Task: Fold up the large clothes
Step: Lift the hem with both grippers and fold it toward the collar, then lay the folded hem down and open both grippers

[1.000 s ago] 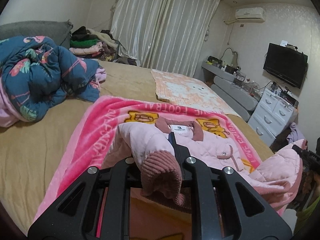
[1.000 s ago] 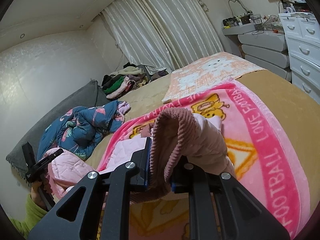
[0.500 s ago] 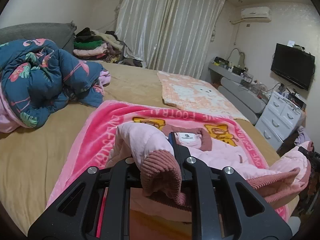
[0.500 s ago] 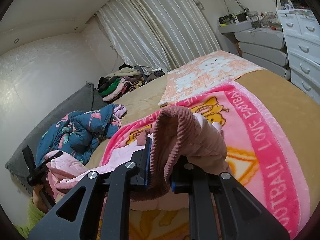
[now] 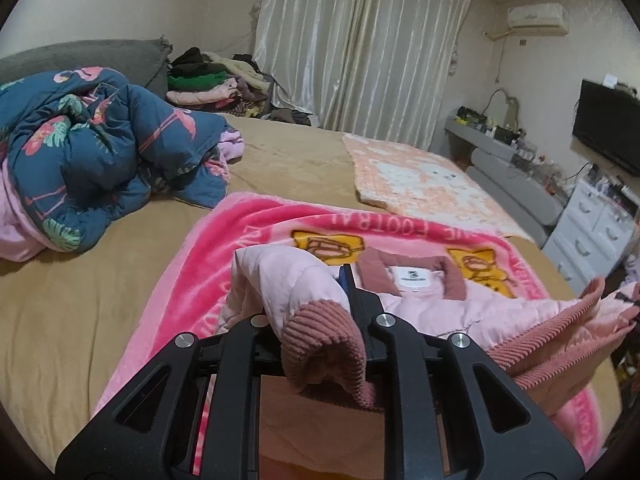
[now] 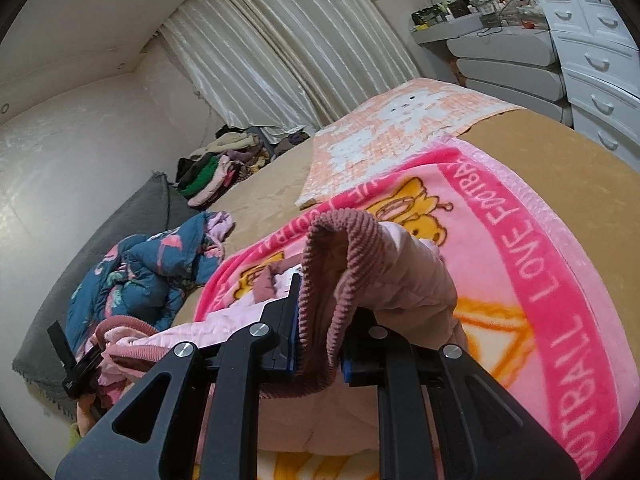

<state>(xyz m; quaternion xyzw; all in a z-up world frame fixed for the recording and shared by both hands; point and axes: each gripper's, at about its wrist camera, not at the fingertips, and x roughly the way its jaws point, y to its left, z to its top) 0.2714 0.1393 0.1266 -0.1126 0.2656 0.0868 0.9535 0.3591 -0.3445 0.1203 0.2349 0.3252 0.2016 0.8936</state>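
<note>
A pale pink quilted jacket (image 5: 432, 304) with dusty-rose corduroy trim lies on a bright pink cartoon blanket (image 5: 256, 236) on the bed, its collar and white label facing away from me. My left gripper (image 5: 320, 320) is shut on one corduroy cuff and sleeve (image 5: 320, 332), held just above the blanket. My right gripper (image 6: 320, 336) is shut on the other corduroy cuff (image 6: 340, 264), with the sleeve (image 6: 416, 280) draped over its fingers. The jacket's hem sags between both grippers. The left gripper also shows at the lower left of the right wrist view (image 6: 76, 368).
A tan bedsheet (image 5: 80, 312) covers the bed. A crumpled blue flamingo quilt (image 5: 88, 160) lies at the left, an orange-and-white blanket (image 5: 416, 184) farther back, a clothes pile (image 5: 208, 84) by the curtains. White drawers (image 5: 592, 236) and a TV (image 5: 608, 136) stand at the right.
Both grippers have moved forward over the blanket and lower, carrying the cuffs. The jacket's body has spread flatter, and its collar sits closer to me.
</note>
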